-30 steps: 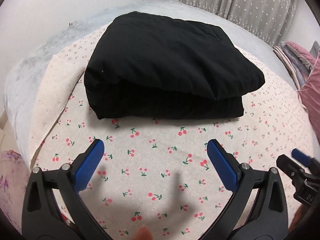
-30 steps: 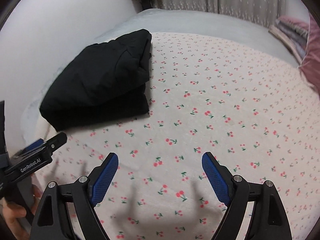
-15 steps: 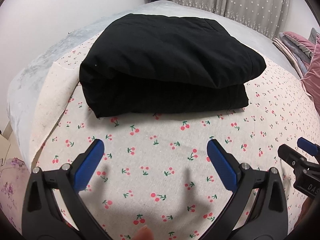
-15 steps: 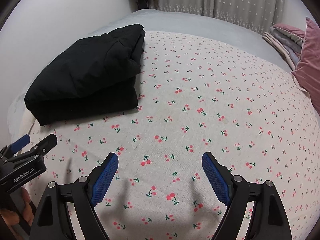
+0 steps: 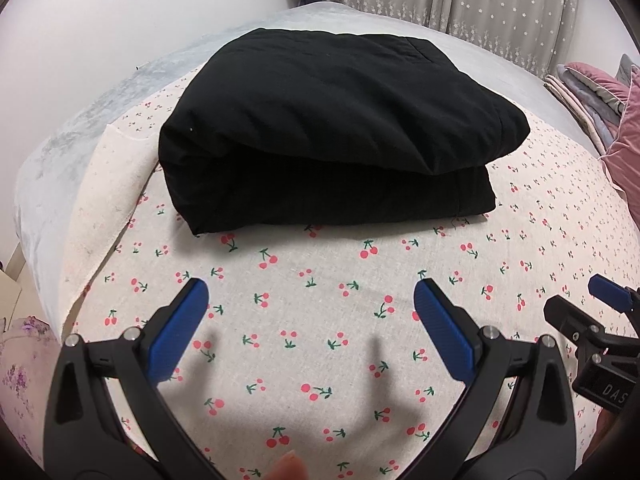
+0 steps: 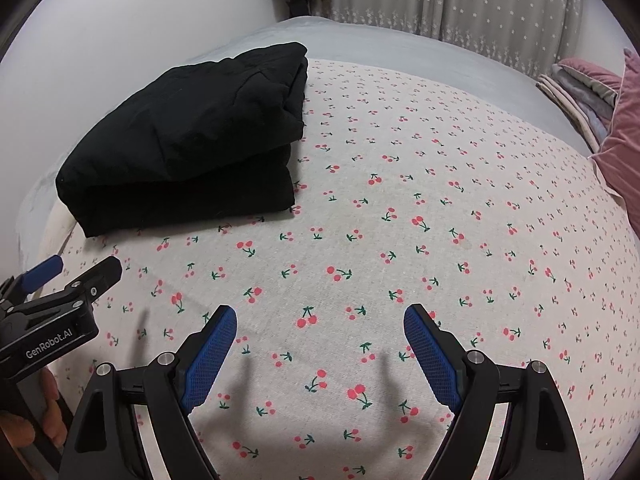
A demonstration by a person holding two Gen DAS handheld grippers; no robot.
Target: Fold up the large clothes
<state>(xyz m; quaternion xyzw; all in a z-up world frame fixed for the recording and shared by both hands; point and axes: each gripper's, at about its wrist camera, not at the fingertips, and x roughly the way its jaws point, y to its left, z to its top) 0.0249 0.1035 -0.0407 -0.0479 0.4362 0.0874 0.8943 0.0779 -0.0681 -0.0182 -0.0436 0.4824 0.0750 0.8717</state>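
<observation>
Black garment (image 5: 332,136) lies folded into a compact stack on the bed's (image 5: 360,280) far left; both tools, left (image 5: 310,308) and right (image 6: 316,336), hover open and empty, so folding looks finished.

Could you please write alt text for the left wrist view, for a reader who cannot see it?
A bulky black folded garment lies on a cherry-print bed sheet. The left gripper hovers in front of it, blue-padded fingers wide apart and empty. The right gripper shows at the right edge.
</observation>
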